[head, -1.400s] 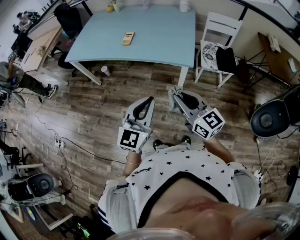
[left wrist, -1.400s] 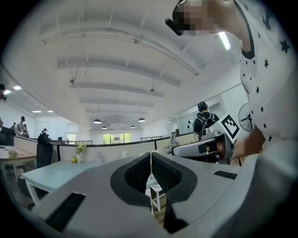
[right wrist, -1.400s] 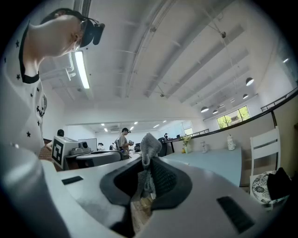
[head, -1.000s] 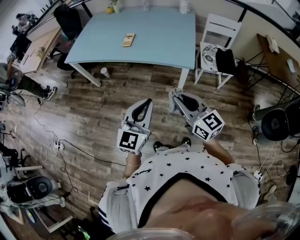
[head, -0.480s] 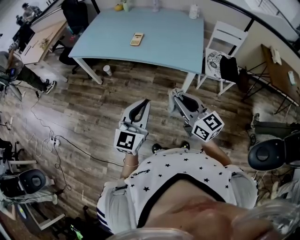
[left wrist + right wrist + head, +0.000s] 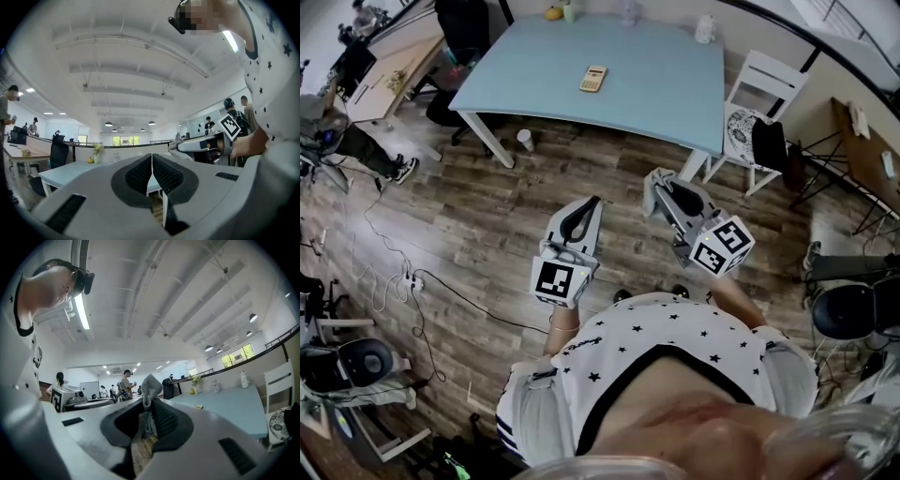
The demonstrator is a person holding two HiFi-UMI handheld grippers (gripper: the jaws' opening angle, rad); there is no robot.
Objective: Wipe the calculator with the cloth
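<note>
The beige calculator (image 6: 593, 79) lies on the light blue table (image 6: 656, 89), far ahead of both grippers; in the right gripper view the calculator (image 6: 199, 407) is a small speck on the tabletop. My right gripper (image 6: 657, 178) is held over the wooden floor, shut on a grey cloth (image 6: 150, 386) that sticks up between its pads. My left gripper (image 6: 594, 201) hangs beside it at the left, shut, its pads (image 6: 140, 174) meeting with nothing between them. Both point toward the table.
A white chair (image 6: 759, 103) with a black bag stands at the table's right end. A paper cup (image 6: 525, 139) sits on the floor by a table leg. A bottle (image 6: 705, 28) and a yellow thing (image 6: 553, 13) stand at the table's far edge. Cables (image 6: 412, 281) cross the floor at left.
The table and calculator have shifted rightward and a little nearer in the head view as the person moves. Both grippers stay shut, the cloth still in the right one.
</note>
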